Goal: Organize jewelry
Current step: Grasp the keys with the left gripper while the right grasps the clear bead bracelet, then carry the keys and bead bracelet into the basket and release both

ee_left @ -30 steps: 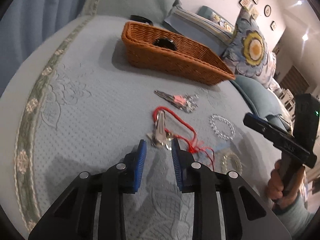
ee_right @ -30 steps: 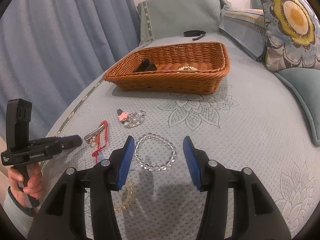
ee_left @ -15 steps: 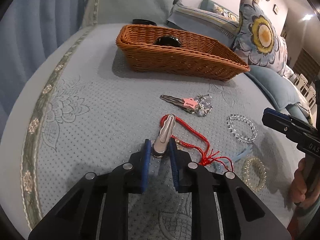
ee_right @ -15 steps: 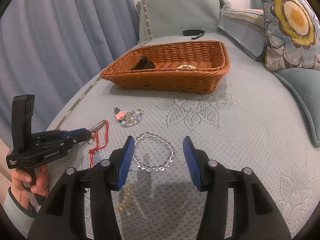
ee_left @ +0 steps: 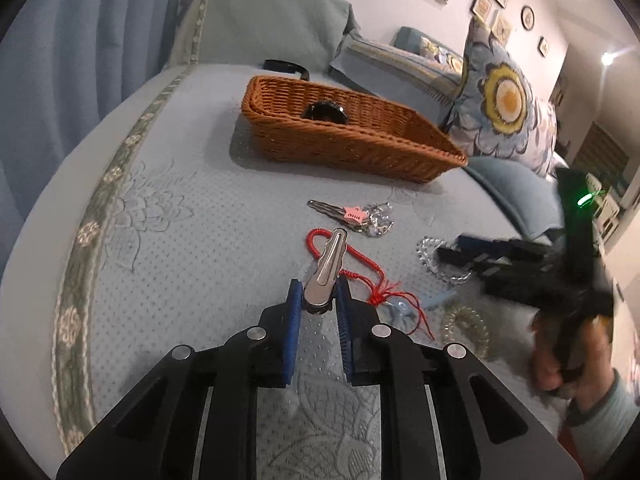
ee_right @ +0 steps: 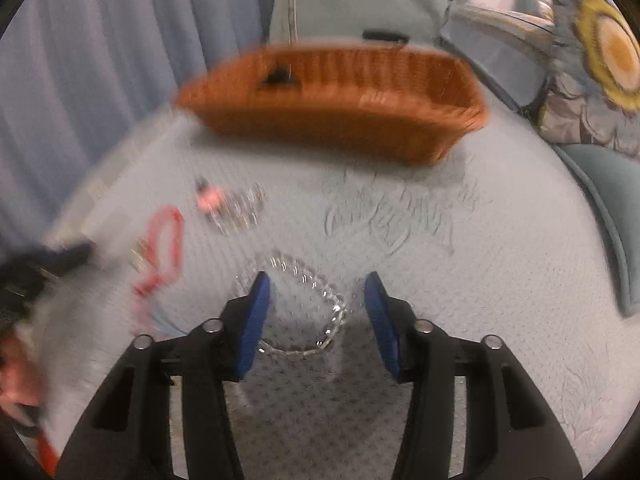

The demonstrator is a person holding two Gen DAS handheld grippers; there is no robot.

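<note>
The left gripper (ee_left: 318, 298) closes its blue jaws on the near end of a silver hair clip (ee_left: 326, 268), whose far tip points toward the wicker basket (ee_left: 344, 142) at the far side of the bedspread (ee_left: 168, 240). Both pads appear to press the clip. A red cord (ee_left: 360, 264) runs beneath and right of it.

To the right, the right gripper (ee_right: 316, 300) narrows its jaws around a clear bead bracelet (ee_right: 308, 300); they stand apart, the nearer arc of the ring between them, not yet pinched.

Both pickups are in hand; next, each piece must be lifted clear of the cord and carried to the basket.

The right wrist view is smeared by motion, so contact with the beads is uncertain.
</note>
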